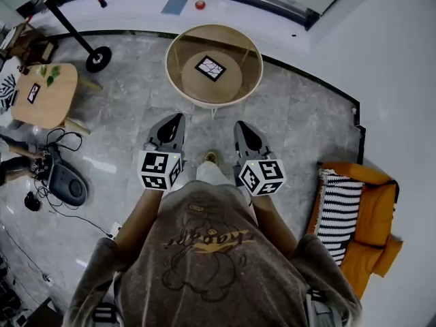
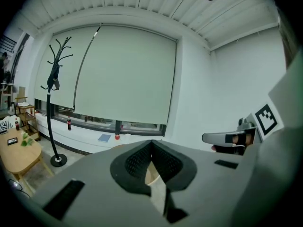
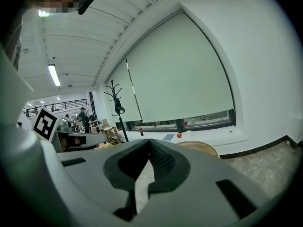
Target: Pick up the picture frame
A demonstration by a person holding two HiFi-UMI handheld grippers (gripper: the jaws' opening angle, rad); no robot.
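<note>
A black-edged picture frame [image 1: 210, 67] lies flat on the lower shelf of a round glass-topped side table [image 1: 178, 80], seen in the head view ahead of me. My left gripper [image 1: 174, 119] and right gripper [image 1: 242, 126] hang side by side over the marble floor, short of the table's near rim. Both are shut with nothing in them. In the left gripper view the left gripper [image 2: 151, 144] points level toward the window wall, with a sliver of the table [image 2: 152, 174] showing past its tip. From the right gripper view, the right gripper [image 3: 149, 144] aims the same way and the table [image 3: 199, 148] lies just beyond it.
A coat stand [image 1: 80, 40] rises at the back left beside a low wooden table [image 1: 42, 94]. Cables and a dark pedal-like device [image 1: 66, 182] lie on the floor at left. An orange armchair [image 1: 371, 223] with a striped cushion [image 1: 338, 210] is at right. A window ledge [image 1: 143, 9] runs behind.
</note>
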